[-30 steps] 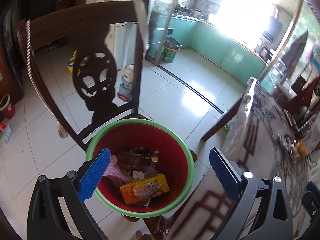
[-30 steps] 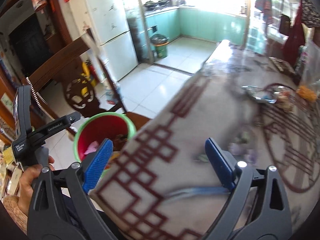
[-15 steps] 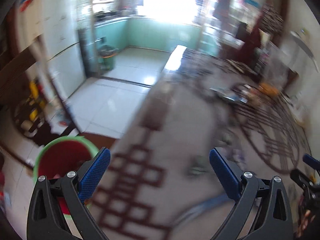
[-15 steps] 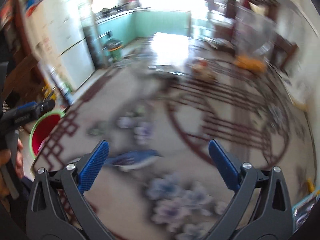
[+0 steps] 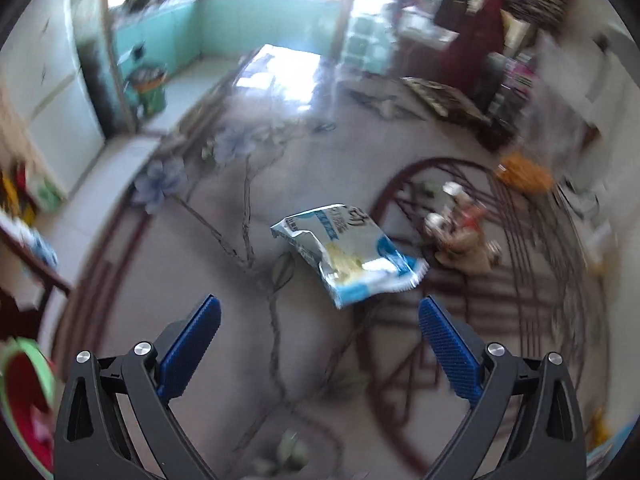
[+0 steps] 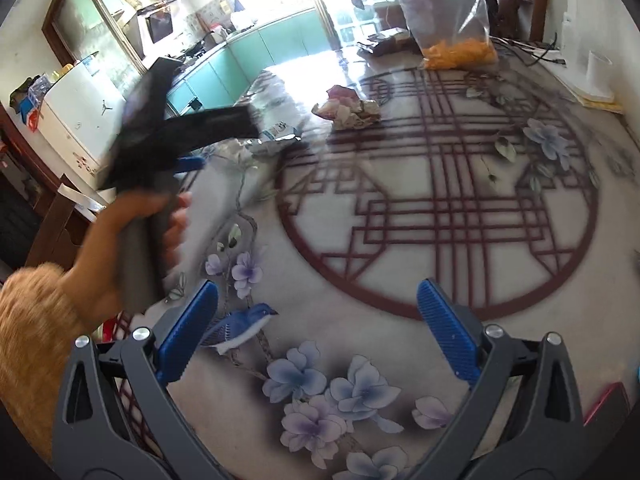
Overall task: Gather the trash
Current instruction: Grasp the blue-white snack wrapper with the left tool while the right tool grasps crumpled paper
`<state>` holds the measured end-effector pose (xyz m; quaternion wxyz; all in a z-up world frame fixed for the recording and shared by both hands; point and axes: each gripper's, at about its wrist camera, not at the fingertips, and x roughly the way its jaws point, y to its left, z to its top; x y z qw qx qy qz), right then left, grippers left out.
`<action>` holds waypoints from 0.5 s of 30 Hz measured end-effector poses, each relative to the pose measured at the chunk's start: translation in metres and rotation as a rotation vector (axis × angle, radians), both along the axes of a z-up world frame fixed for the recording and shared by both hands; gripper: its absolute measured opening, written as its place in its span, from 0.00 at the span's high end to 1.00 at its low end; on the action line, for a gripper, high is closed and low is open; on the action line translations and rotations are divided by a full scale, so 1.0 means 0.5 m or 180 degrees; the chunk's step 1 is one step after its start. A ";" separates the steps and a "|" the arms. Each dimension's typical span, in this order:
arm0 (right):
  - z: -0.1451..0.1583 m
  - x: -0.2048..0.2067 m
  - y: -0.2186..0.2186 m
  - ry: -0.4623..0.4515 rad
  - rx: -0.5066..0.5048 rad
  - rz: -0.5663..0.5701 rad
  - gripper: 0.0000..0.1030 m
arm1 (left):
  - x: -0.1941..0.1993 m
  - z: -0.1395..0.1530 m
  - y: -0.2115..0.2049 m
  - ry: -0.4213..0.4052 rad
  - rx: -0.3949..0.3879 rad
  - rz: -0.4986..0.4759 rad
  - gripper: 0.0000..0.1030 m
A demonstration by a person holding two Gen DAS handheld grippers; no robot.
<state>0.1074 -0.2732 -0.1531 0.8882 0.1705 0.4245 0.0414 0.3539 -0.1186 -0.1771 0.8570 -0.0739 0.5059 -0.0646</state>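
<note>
Kitchen-side tabletop, patterned cloth. Blue-and-white snack wrapper lies crumpled mid-cloth, just beyond left claw, which is spread wide, nothing held. Right claw likewise wide and empty, over the printed flowers. Wrapper should be straddled at its raised near edge, then pinched firmly; foil is judged slippery. Bin sits near left, off the tabletop edge.

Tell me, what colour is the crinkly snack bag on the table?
The snack bag is blue and white with silvery edges, clearest in the left wrist view.
</note>
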 end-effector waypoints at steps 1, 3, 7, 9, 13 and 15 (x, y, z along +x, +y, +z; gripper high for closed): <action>0.002 0.002 0.000 -0.0018 -0.0014 -0.0002 0.05 | 0.020 -0.023 0.004 0.0143 -0.0099 0.0155 0.08; 0.003 0.004 -0.006 -0.0033 0.0016 -0.0017 0.05 | 0.042 -0.061 0.016 0.0358 -0.0318 0.0399 0.13; 0.003 0.008 -0.019 -0.0047 0.0059 -0.0077 0.05 | 0.051 -0.068 -0.015 0.0338 -0.0179 0.0384 0.48; -0.004 0.013 -0.023 -0.0016 0.0040 -0.0096 0.05 | 0.046 -0.070 -0.043 0.0325 -0.0045 0.0178 0.83; -0.016 0.019 -0.021 0.0037 -0.0082 -0.0144 0.05 | 0.018 -0.065 -0.045 0.0317 -0.0144 -0.0028 0.95; -0.021 0.025 -0.019 0.0035 -0.0214 -0.0177 0.05 | -0.021 -0.045 -0.025 0.0224 -0.0157 -0.0129 0.96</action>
